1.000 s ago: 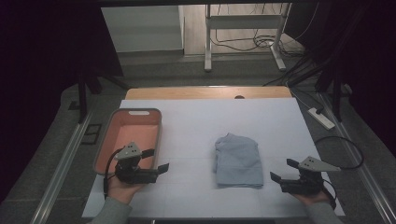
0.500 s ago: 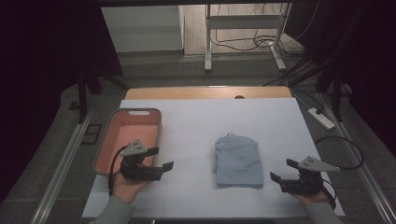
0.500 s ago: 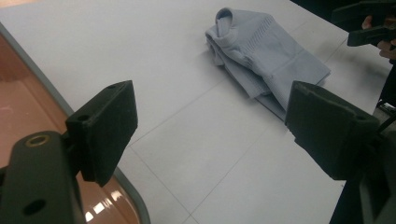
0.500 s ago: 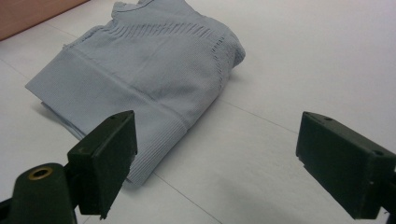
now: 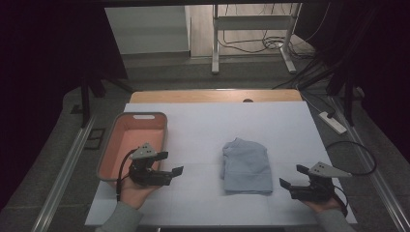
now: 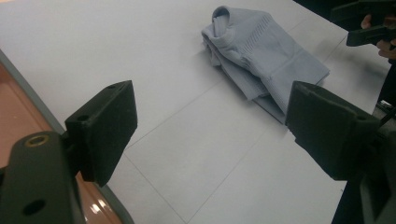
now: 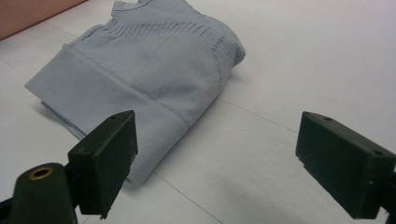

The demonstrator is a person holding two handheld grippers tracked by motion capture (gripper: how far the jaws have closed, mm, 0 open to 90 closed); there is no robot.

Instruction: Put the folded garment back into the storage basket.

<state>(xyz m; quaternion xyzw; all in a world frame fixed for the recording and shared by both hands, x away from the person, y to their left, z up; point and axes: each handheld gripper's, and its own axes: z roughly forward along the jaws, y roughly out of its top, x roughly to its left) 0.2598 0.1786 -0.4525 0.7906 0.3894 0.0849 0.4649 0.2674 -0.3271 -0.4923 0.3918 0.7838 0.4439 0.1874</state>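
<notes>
A folded light blue sweater [image 5: 245, 166] lies flat on the white table top, right of centre. My left gripper [image 5: 170, 163] hovers by the near right corner of the salmon tray [image 5: 145, 116], its jaws open and pointing right toward the sweater, a wide gap away from it. In the left gripper view the sweater [image 6: 266, 51] lies beyond the empty open gripper [image 6: 215, 135]. My right gripper [image 5: 292, 176] stands open just right of the sweater's near corner, pointing left. Between its fingers in the right gripper view [image 7: 224, 163] is bare table, with the sweater [image 7: 140, 70] close ahead.
The tray [image 6: 14, 126] is empty and stands at the table's left edge. A wooden strip [image 5: 212, 95] runs along the far edge. A power strip [image 5: 332, 122] lies off the right side. Cables trail from both grippers.
My left gripper has shifted slightly to the right and away from the near edge, toward the sweater. The right gripper and the sweater have kept still.
</notes>
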